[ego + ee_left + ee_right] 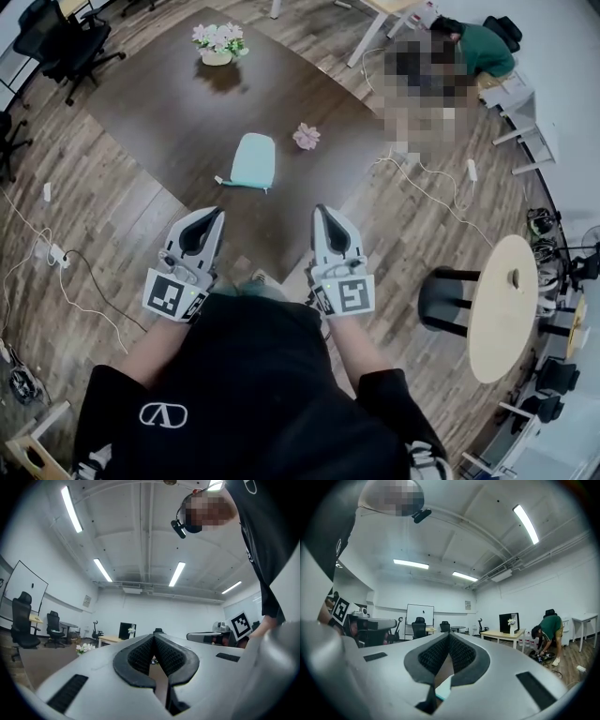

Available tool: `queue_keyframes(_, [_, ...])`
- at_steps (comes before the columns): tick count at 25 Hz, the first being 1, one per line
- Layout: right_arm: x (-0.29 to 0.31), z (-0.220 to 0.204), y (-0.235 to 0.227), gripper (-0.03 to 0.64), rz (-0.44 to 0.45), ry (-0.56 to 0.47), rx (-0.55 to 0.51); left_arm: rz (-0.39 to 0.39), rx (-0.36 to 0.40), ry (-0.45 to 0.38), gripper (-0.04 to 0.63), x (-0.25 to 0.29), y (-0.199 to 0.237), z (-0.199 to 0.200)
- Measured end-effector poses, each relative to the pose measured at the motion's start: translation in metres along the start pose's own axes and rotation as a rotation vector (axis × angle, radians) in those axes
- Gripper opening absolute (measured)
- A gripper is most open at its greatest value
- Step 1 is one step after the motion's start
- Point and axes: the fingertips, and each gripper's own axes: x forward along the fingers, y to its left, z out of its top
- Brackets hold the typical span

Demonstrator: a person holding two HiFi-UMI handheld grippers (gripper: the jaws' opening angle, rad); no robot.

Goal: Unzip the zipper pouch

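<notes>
— First entry?
— Zipper pouch [254, 159]: pale teal, lying flat near the middle of the dark table [159, 112], with a small tab at its near corner. Nothing touches it. Whether the zip is closed cannot be told from here.
— The tongs?
— Left gripper [214, 217] and right gripper [322, 214]: held side by side over the table's near edge, well apart from the pouch. Each pair of jaws is clenched tip to tip, with nothing between them.
— Other holdings?
— Flower pot [217, 43]: at the table's far end. Pink flower [307, 136]: on the table, toward its right edge. Round wooden stool [502, 309]: on the floor, off the table's right side. Person in green [483, 49]: bending down beyond the table's far right corner.
</notes>
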Motion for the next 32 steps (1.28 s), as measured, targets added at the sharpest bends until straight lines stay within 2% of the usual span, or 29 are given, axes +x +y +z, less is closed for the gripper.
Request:
queue_keyframes(10, [0.059,-0.002,-0.016,-0.002,-0.012,0.024,-0.027,-0.029,-0.022,0.040,0.003,0.037,0.041,-0.010])
queue_keyframes(19, [0.097,-0.025,-0.019,-0.002,0.038,0.069,-0.051,-0.031,-0.041,0.067,0.003,0.051,0.061,-0.026])
queue_keyframes(25, [0.144,-0.090,-0.027,-0.002,0.137,0.203,-0.107,-0.023,-0.068,0.116,0.002,0.058,0.068,-0.057])
queue_keyframes(32, [0.200,-0.205,-0.027,-0.002,0.286,0.410,-0.153,-0.005,-0.141,0.155,0.003,0.069,0.063,-0.099])
